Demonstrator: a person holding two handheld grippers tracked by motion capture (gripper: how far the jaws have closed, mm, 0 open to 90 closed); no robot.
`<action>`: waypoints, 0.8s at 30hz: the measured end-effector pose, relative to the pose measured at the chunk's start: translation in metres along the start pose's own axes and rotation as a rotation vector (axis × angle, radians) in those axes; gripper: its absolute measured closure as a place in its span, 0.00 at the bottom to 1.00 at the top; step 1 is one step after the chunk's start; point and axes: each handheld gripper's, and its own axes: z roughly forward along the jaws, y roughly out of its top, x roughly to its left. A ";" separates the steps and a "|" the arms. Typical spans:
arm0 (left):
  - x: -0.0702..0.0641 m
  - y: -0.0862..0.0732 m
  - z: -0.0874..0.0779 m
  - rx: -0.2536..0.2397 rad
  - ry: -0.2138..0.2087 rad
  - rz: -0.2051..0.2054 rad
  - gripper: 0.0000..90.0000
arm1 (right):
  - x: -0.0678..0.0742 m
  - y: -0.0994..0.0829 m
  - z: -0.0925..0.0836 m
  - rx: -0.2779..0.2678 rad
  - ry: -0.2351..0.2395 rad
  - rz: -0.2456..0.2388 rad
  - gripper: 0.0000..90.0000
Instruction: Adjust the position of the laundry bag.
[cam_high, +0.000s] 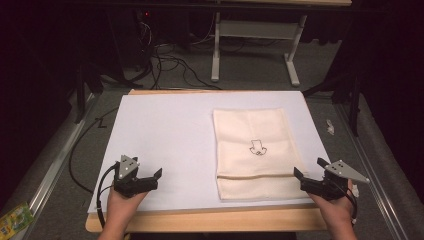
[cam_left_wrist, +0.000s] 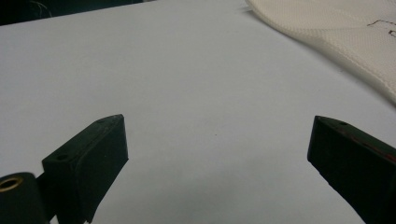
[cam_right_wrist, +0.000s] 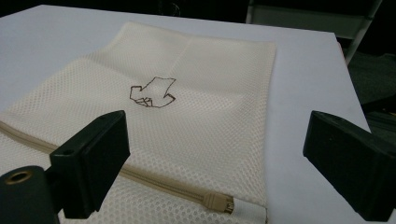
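mesh bags: one (cam_high: 253, 150)
tongs: two, left (cam_high: 150, 179) and right (cam_high: 306, 176)
hands: two (cam_high: 120, 205) (cam_high: 336, 209)
tables: one (cam_high: 160, 125)
zips: one (cam_right_wrist: 217, 201)

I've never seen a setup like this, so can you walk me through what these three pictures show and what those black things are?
A person sits at a table covered with a white sheet, holding a hand tool in each hand. The high view looks down from above: the left gripper and the right gripper are two-jawed clamps, each carrying its own small camera. The other two pictures come from those cameras, with the black jaws rising from the bottom. A cream mesh bag with a zipper and a small outline drawing lies flat on the sheet. Both sets of jaws stand open, holding nothing.
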 end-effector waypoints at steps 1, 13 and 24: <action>0.000 0.000 0.000 0.000 0.000 0.000 0.07 | -0.002 0.000 0.001 -0.005 0.000 -0.001 0.08; -0.003 0.003 0.003 0.001 -0.053 -0.036 0.16 | -0.003 0.001 0.008 0.008 0.017 -0.015 0.09; -0.029 0.009 0.018 0.033 -0.171 -0.037 0.29 | -0.003 0.001 0.013 0.021 0.026 -0.018 0.09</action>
